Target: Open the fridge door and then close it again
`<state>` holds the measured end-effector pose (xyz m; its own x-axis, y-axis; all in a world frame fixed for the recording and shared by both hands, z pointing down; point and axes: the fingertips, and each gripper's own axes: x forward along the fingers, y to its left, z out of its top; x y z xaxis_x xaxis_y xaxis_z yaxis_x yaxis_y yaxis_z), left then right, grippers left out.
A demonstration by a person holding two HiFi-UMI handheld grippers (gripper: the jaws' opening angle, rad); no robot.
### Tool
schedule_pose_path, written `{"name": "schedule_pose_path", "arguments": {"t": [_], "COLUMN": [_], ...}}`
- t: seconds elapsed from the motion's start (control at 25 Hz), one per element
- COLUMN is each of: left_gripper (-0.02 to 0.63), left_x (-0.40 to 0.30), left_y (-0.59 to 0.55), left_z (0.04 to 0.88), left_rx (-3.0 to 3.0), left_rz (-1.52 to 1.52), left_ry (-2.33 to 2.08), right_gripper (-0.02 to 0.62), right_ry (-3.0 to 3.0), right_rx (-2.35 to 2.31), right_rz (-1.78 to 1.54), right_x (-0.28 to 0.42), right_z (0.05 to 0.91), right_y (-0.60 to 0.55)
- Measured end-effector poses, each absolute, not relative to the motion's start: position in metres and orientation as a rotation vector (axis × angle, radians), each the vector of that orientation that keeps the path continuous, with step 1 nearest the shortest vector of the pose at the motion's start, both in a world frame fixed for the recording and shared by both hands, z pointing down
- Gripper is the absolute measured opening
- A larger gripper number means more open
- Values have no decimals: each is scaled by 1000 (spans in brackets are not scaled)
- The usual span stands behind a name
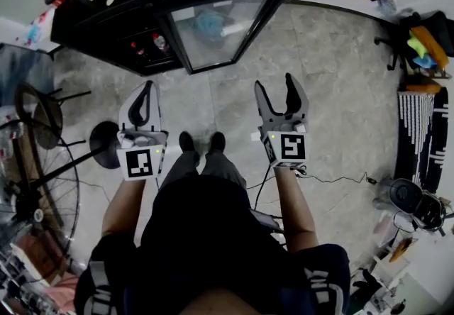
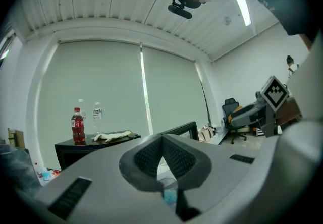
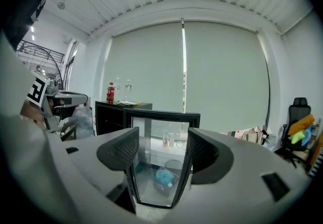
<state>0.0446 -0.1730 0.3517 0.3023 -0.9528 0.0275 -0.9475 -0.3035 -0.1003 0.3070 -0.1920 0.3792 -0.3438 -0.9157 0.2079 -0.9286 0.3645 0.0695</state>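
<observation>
Head view shows the fridge door [image 1: 220, 26] swung open, far ahead of both grippers and touched by neither. The left gripper [image 1: 147, 86] is clenched on nothing; the right gripper [image 1: 274, 86] stands released and empty. Risk: a closing push landing on the glass pane instead of the black frame may slip, or slam the door and topple the red bottle [image 2: 77, 125] atop the fridge [image 1: 96, 19].

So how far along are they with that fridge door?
The opening looks done: the glass door stands swung wide from the black fridge. Right now nothing is held: the right gripper faces the door with jaws apart, clear of it, and the left gripper has its jaws shut on nothing. Closing the door is what's left.
</observation>
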Motion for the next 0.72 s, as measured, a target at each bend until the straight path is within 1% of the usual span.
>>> {"name": "schedule_pose_path", "arguments": {"t": [0.24, 0.72], "left_gripper": [23, 23], "left_x": [44, 31], "left_y": [-173, -174], "left_z": [356, 360], "left_rx": [-2485, -2500], "left_rz": [-141, -187], "left_ry": [1805, 1788], "right_gripper": [307, 307], "right_ry": [-2439, -2467], "right_rx": [1630, 1608], "right_rz": [39, 87], "right_x": [316, 335], "right_z": [388, 412], "right_y": [-227, -316]}}
